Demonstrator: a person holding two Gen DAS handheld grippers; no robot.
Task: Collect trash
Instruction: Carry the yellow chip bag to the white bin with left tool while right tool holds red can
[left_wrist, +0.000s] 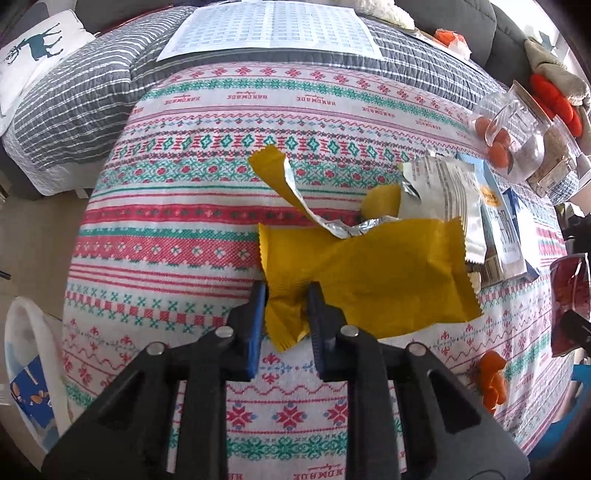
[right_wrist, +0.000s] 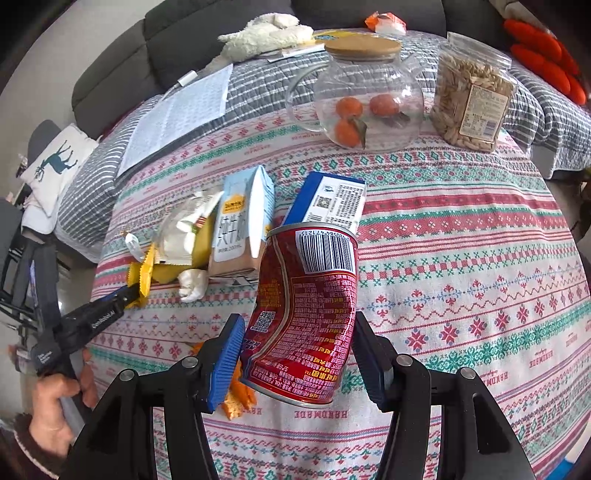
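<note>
My left gripper (left_wrist: 286, 295) is shut on the near edge of a yellow snack wrapper (left_wrist: 369, 273) that lies on the patterned tablecloth (left_wrist: 184, 221); it shows in the right wrist view (right_wrist: 142, 273) too. A torn yellow and silver wrapper strip (left_wrist: 288, 181) and a white wrapper (left_wrist: 450, 199) lie behind it. My right gripper (right_wrist: 297, 332) is shut on a dented red can (right_wrist: 306, 310) and holds it tilted above the cloth. The can also shows in the left wrist view (left_wrist: 570, 291). Orange peel (left_wrist: 493, 376) lies on the cloth; in the right wrist view it (right_wrist: 238, 398) lies under the can.
A light blue milk carton (right_wrist: 243, 229) and a blue box (right_wrist: 328, 201) lie mid-table. A glass pot with tangerines (right_wrist: 365, 99) and a jar of seeds (right_wrist: 472, 99) stand at the back. A white bin (left_wrist: 26, 369) is at the lower left beside the table.
</note>
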